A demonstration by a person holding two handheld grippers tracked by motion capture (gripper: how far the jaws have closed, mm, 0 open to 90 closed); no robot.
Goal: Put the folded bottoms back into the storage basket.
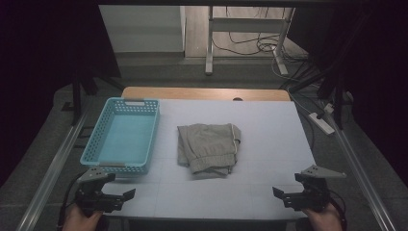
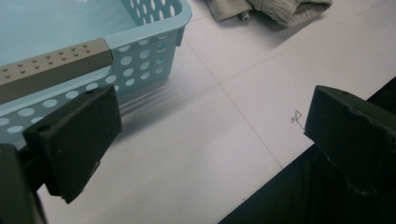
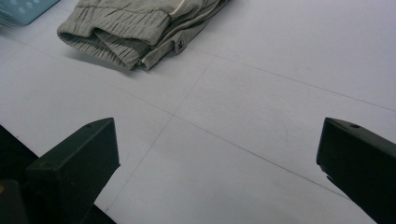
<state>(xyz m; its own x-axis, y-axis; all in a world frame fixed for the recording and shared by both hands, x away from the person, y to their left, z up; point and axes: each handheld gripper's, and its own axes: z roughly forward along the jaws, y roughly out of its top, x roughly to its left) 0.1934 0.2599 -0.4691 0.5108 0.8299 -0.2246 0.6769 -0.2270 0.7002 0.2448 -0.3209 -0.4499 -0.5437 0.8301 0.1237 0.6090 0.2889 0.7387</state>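
Both jaws stand released and empty, the left gripper (image 1: 126, 196) near the basket (image 1: 121, 135), the right gripper (image 1: 283, 193) at the near right. The folded shorts (image 1: 208, 148) lie mid-table; approach low from both sides, pinching every layer together.

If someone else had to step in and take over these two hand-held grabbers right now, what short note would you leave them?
Left gripper: open, holding nothing, at the table's near left corner, just in front of the light blue perforated plastic basket.
Right gripper: open, holding nothing, at the near right corner.
Folded grey-green fabric garment: lies mid-table on the white table cover, right of the basket, apart from it.
Basket: nothing in it.
Done: nothing visible yet; the garment is untouched.
Left: probably pick up the garment and place it in the basket.
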